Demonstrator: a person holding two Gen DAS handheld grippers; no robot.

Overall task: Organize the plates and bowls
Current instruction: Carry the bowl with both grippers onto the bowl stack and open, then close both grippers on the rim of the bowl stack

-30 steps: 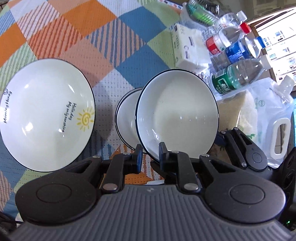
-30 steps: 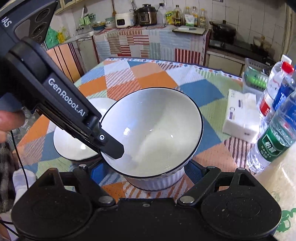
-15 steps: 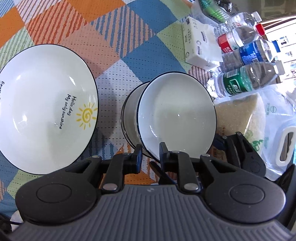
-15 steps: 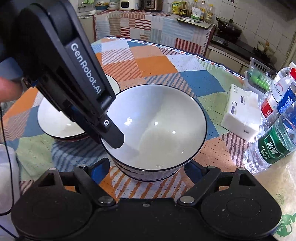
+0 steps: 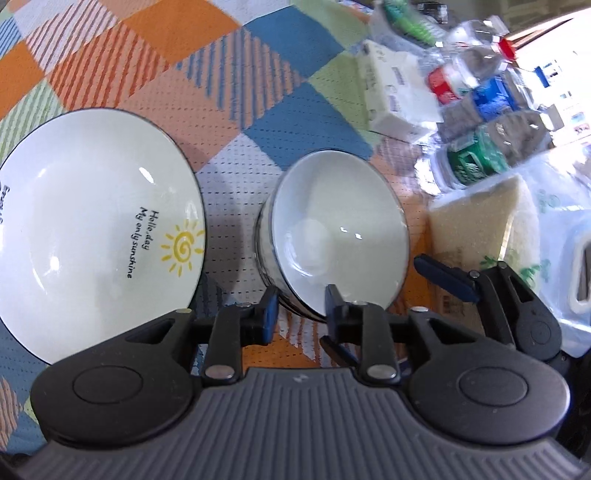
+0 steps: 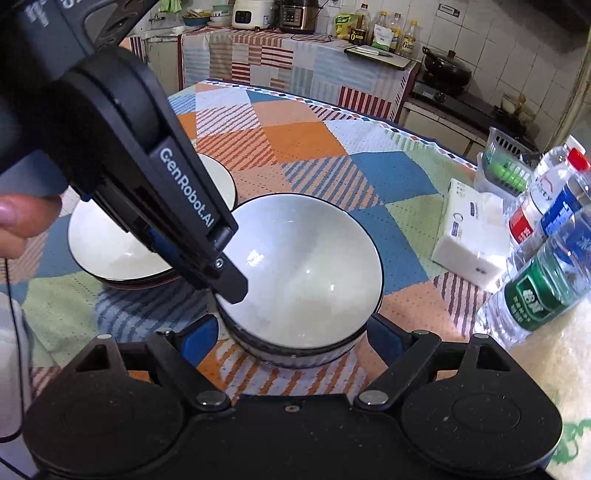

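Observation:
A white bowl with a dark rim now sits nested inside a second bowl on the patchwork tablecloth. My left gripper straddles the top bowl's near rim, its fingers spread a little off the rim. A wide white plate with a sun drawing lies to the left. My right gripper is open, its blue-tipped fingers either side of the stacked bowls without touching; its finger shows in the left wrist view.
A tissue pack, several water bottles, a green-filled basket and a bag of rice crowd the table's right side. A kitchen counter with appliances stands behind the table.
The tilted bowl in my left gripper came down into the second bowl and nested. The left fingers have spread apart off its rim. The right gripper stayed open around the stack.

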